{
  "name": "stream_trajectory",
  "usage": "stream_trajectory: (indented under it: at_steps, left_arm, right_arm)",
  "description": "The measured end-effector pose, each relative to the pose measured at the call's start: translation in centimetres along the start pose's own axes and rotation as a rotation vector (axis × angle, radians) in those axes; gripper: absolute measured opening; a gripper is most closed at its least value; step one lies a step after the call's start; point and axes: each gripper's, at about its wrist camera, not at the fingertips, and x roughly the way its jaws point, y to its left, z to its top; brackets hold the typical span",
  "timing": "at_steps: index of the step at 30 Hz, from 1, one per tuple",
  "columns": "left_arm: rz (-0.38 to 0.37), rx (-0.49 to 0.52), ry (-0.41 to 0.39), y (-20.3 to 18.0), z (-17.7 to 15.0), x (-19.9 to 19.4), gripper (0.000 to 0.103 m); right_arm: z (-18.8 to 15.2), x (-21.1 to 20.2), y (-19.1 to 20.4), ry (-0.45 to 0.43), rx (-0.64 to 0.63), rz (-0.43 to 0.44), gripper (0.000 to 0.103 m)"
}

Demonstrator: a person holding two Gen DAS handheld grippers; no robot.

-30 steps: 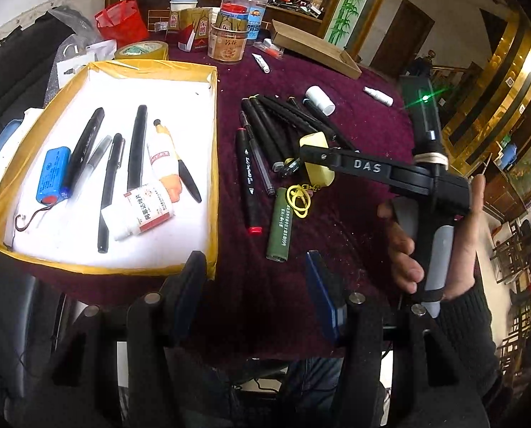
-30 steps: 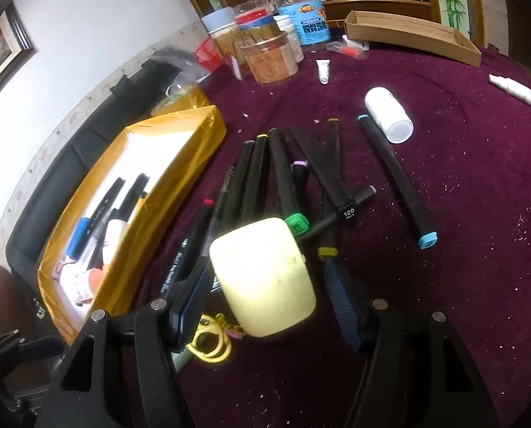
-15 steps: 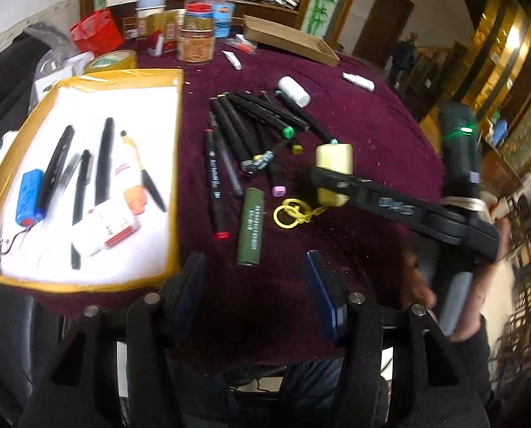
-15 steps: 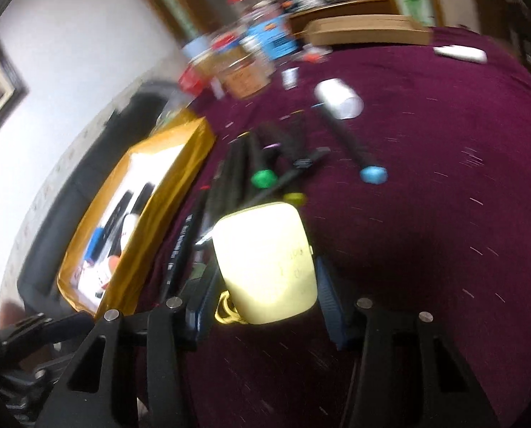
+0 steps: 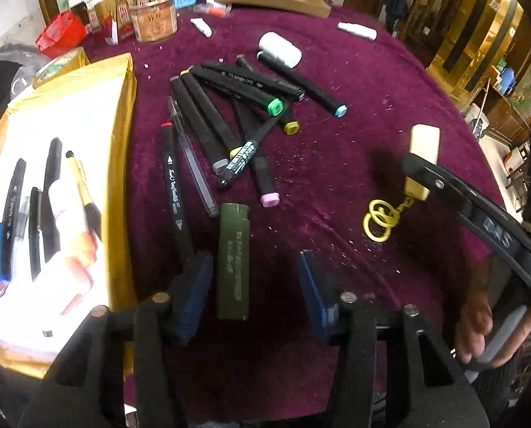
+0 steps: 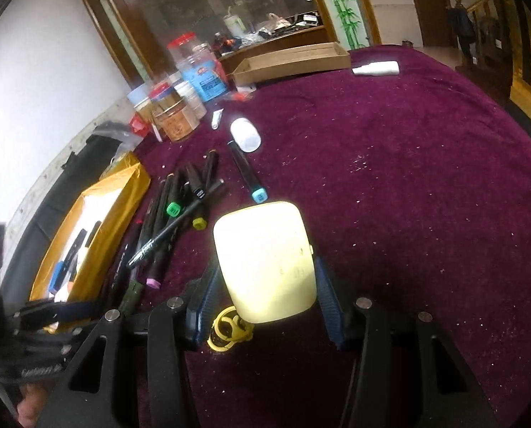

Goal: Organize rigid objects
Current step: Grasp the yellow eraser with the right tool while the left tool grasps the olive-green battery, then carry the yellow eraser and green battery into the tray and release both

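The left gripper (image 5: 254,292) hangs low over the maroon tablecloth (image 5: 372,82) with its jaws wide apart and holding nothing. Between them, nearer the left blue pad (image 5: 194,296), lies a dark green lighter (image 5: 234,262), pointing away from the camera; whether the pad touches it cannot be told. Just beyond the left jaw run a black pen with a red tip (image 5: 172,185) and a clear-barrelled pen (image 5: 194,164). Farther out ahead sits a loose heap of black markers (image 5: 236,121) with green, yellow, pink and blue end caps, and past them a white bottle (image 5: 279,49) on its side. Off to the left of the jaws stands the gold-edged tray (image 5: 124,142), already holding pens, a blue item and a small white bottle with a red label.

To the right of the left jaws, the right gripper (image 6: 263,285) is closed on a pale yellow case (image 6: 265,260), gripped by its two sides between the blue pads. From its near end hangs a yellow key ring (image 6: 226,331), close above the cloth. In the right wrist view the blue-capped marker (image 6: 247,171) lies just beyond the case, the marker heap ahead and left of the jaws, and the tray farther left. At the far edge stand jars (image 6: 174,117) and a long cardboard box (image 6: 290,62).
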Motion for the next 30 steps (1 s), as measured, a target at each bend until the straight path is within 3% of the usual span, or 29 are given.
stream_trajectory:
  at_steps: [3, 6, 9, 23, 27, 30]
  left_arm:
    - [0.019, 0.006, 0.047, 0.1, 0.5, 1.5, 0.037]
    - [0.057, 0.001, 0.057, 0.1, 0.5, 2.2, 0.024]
    - [0.066, 0.008, 0.053, 0.0, 0.0, 1.9, 0.018]
    - [0.070, 0.007, 0.015, -0.5, -0.7, 1.5, 0.018]
    - [0.042, -0.010, -0.035, -0.8, -2.4, -0.3, 0.018]
    - [-0.043, -0.087, -0.039, 0.4, -3.5, -1.5, 0.018]
  right_arm:
    - [-0.3, 0.0, 0.6, 0.000, -0.033, -0.005, 0.046]
    - [-0.3, 0.2, 0.9, 0.003, -0.050, -0.013, 0.046]
    - [-0.2, 0.4, 0.8, 0.010, -0.050, -0.010, 0.046]
    - [-0.5, 1.4, 1.5, 0.080, -0.100, 0.016, 0.045]
    - [-0.8, 1.2, 2.1, 0.077, -0.127, 0.026, 0.045]
    - [-0.8, 0.5, 1.8, 0.041, -0.116, 0.059, 0.045]
